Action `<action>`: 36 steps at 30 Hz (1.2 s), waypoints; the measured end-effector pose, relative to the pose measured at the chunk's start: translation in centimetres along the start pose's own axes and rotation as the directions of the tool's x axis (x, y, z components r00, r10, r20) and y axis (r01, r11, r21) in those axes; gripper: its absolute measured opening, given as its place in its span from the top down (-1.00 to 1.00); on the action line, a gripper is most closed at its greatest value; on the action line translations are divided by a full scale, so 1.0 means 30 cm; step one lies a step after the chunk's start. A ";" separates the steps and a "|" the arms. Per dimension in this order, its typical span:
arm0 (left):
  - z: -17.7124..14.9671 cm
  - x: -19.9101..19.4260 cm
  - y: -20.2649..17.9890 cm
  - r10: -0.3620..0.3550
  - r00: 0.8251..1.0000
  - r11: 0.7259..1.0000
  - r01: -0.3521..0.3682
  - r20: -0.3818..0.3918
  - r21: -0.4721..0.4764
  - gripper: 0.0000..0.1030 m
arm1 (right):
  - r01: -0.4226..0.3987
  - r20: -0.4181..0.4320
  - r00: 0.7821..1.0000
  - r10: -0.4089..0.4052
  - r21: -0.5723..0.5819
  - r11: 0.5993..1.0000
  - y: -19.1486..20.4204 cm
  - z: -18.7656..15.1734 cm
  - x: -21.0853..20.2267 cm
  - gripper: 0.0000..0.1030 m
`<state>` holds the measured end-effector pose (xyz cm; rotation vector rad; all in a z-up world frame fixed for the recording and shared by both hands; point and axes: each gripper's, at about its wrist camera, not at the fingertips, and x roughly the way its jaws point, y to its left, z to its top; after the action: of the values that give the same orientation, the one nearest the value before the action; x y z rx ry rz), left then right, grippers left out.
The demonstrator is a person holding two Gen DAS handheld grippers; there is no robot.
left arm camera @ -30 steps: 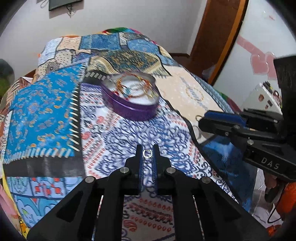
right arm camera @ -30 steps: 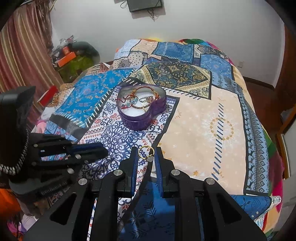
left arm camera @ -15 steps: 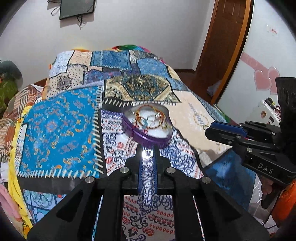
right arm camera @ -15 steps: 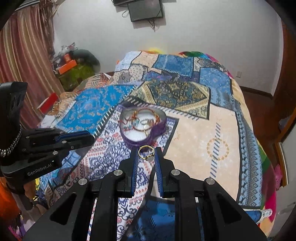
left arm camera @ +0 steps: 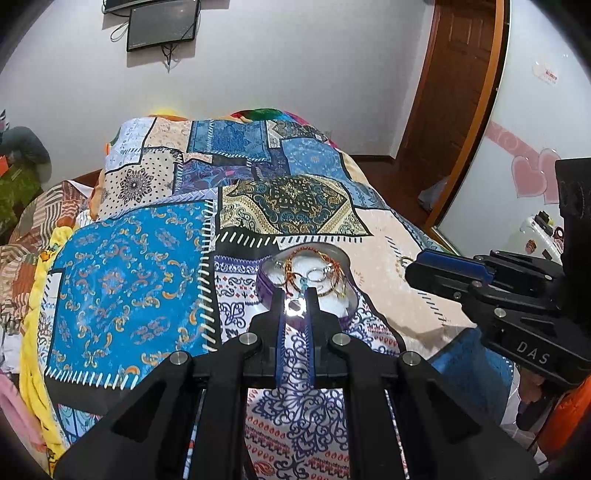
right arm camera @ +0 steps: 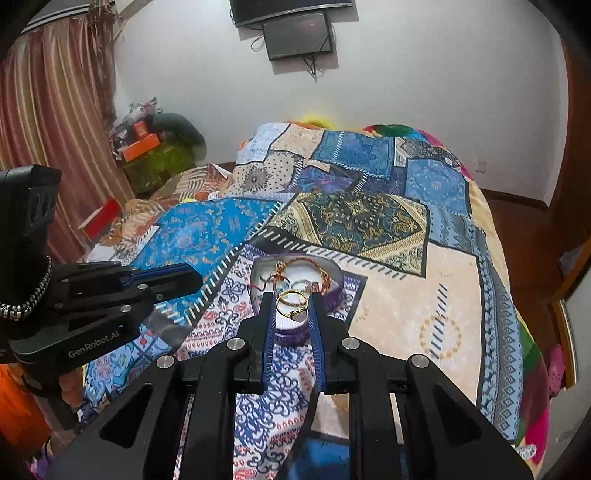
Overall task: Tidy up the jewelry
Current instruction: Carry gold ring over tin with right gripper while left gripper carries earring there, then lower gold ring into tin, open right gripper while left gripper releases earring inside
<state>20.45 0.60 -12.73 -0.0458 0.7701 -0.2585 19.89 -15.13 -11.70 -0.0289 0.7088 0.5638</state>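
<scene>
A purple heart-shaped tin (left arm camera: 266,288) (right arm camera: 334,293) lies open on the patchwork bedspread, holding several bangles and rings on a white lining. My left gripper (left arm camera: 294,301) is shut on a small silver ring (left arm camera: 294,306), held in the air just in front of the tin. My right gripper (right arm camera: 292,304) is shut on a gold ring (right arm camera: 291,300) with a small charm, also raised before the tin. Each gripper shows in the other's view, the right one (left arm camera: 443,266) at the right edge and the left one (right arm camera: 177,275) at the left.
The bedspread (left arm camera: 133,288) covers a bed that drops off at the near and right sides. A wooden door (left arm camera: 454,110) stands at the right, a curtain (right arm camera: 48,129) and cluttered boxes (right arm camera: 144,144) at the left, and a wall screen (right arm camera: 299,35) behind.
Both grippers rose and tilted up with their rings still held. The tin slid lower in both views and now sits just behind the fingertips; more of the back wall shows.
</scene>
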 end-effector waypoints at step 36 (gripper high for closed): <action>0.055 0.227 0.033 -0.074 0.994 0.997 0.072 -0.079 -0.025 0.84 | -0.049 -0.149 0.988 0.047 -0.013 0.999 -0.011 -0.010 0.237 0.68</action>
<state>26.49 -0.21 -16.32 -0.0849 0.8513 -0.3231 24.26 -12.04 -16.41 -0.0701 0.8515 0.6184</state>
